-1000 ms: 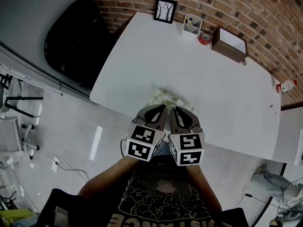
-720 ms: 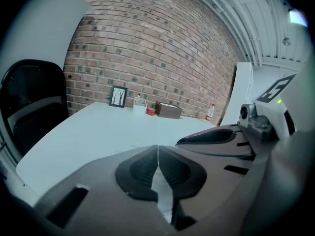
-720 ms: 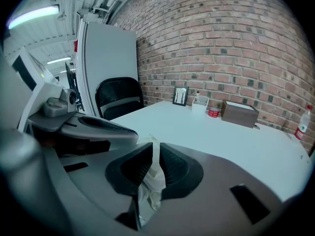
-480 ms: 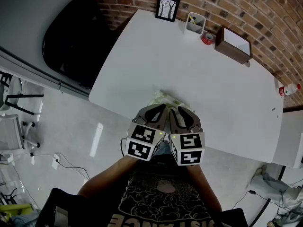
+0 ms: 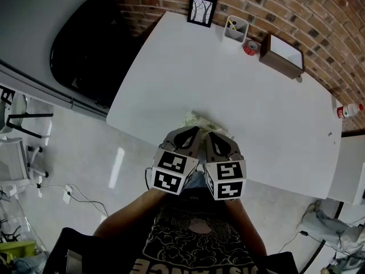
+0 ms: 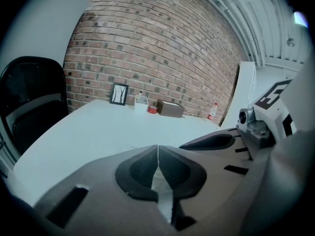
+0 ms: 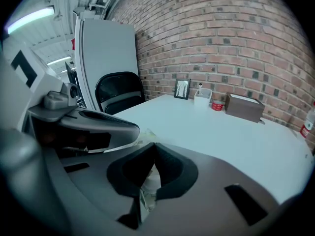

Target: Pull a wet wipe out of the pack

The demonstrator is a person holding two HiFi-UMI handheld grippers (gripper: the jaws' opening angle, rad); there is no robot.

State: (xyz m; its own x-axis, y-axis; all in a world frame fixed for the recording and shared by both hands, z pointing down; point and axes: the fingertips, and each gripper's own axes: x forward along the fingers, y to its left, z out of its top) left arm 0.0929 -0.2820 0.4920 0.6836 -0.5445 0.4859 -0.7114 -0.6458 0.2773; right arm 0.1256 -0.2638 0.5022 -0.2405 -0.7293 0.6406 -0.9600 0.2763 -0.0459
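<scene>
The wet wipe pack [image 5: 197, 119], pale green and crumpled, lies near the front edge of the white table [image 5: 228, 79], mostly hidden under my two grippers. My left gripper [image 5: 195, 132] and right gripper [image 5: 210, 135] sit side by side right over it, tips pointing away from the person. In the left gripper view the left gripper [image 6: 157, 149] has its jaws shut, tips touching, with only a pale surface showing behind them. The right gripper [image 7: 154, 146] is likewise shut, and a strip of the pack [image 7: 143, 133] peeks out beyond its jaws.
Along the brick wall at the table's far edge stand a framed picture [image 5: 201, 10], a white pen cup [image 5: 233, 28], a red tape roll [image 5: 250, 47] and a brown box [image 5: 281, 55]. A bottle [image 5: 348, 111] stands far right. A black chair [image 5: 85, 50] is left of the table.
Both grippers stay shut in almost the same spot. Slightly less of the pack shows ahead of their tips than a second ago; the head view has shifted a little.
</scene>
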